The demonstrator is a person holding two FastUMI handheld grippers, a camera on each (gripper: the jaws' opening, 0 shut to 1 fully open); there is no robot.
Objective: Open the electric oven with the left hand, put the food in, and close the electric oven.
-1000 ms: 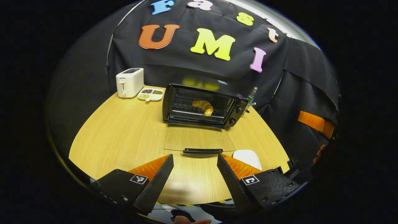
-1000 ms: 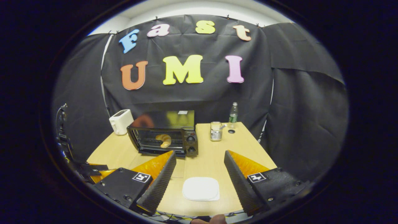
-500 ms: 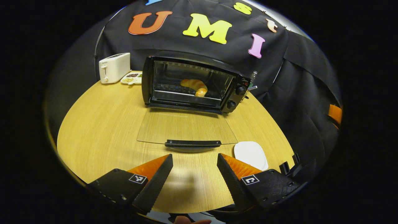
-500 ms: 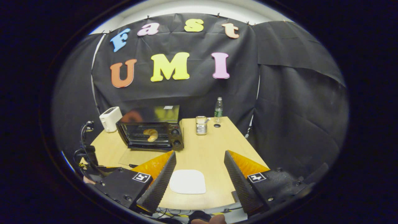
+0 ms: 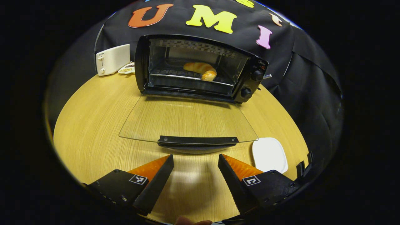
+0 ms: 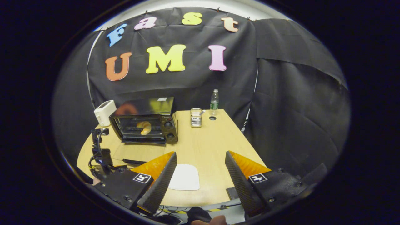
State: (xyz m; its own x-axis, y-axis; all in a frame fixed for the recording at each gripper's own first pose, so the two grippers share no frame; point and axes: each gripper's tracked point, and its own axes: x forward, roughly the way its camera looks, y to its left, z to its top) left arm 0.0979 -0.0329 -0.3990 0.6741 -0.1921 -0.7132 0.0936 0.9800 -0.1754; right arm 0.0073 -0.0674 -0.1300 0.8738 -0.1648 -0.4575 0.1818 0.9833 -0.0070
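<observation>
On the toaster (image 5: 112, 59), lettering unreadably small.

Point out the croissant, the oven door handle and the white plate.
croissant (image 5: 201, 69): left gripper view, middle of its crust, on the oven rack.
oven door handle (image 5: 197, 140): left gripper view, centre of the dark bar.
white plate (image 5: 269, 154): left gripper view, its bare flat middle.
</observation>
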